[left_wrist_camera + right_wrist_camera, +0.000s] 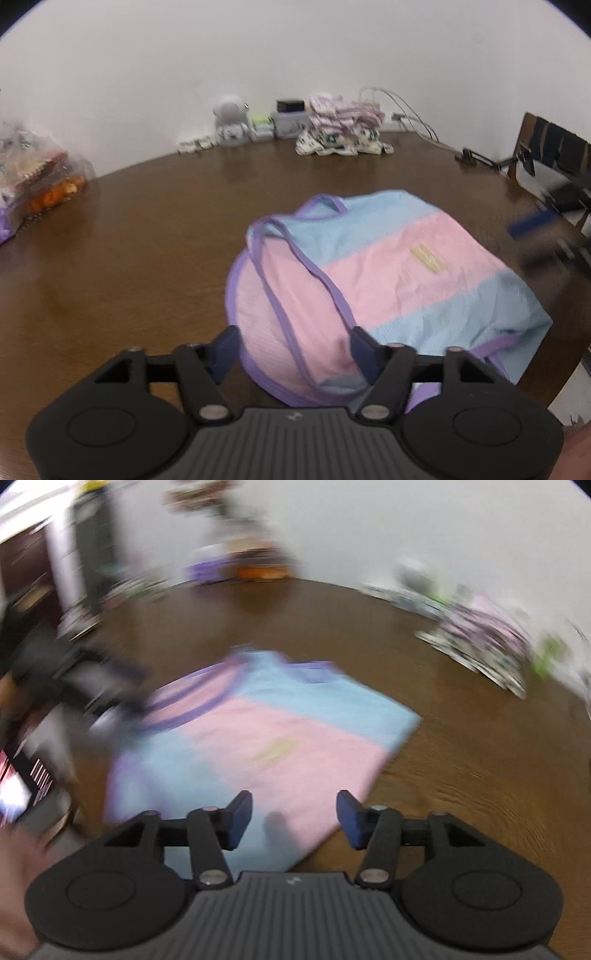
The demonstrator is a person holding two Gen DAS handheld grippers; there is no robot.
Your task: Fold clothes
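The garment (388,266), a small top banded in pale blue and pink with purple binding along its edges and straps, lies spread on the brown worktop (147,229), roughly in the middle and toward its near edge. A small yellowish label sits on its pink band.

In the left wrist view, going from left to right: a clear plastic bag (33,173) with orange and mixed contents sits at the far left of the worktop. Along the back wall stands a small white toy figure (231,123), then a grey box (290,120) with a black item on it, then a stack of folded patterned clothes (343,125), with thin cables (402,110) trailing off to its right. The left tongs (295,349) are spread wide and hold nothing; the purple-bound rounded edge of the garment shows between the two blue pads.

The right wrist view is heavily smeared by motion. At its left, a dark blurred shape over the garment's strap end cannot be made out. The garment fills the centre, one corner pointing right. The right tongs (294,819) are wide apart and hold nothing, above the garment's near pink part. The folded clothes appear at far right.
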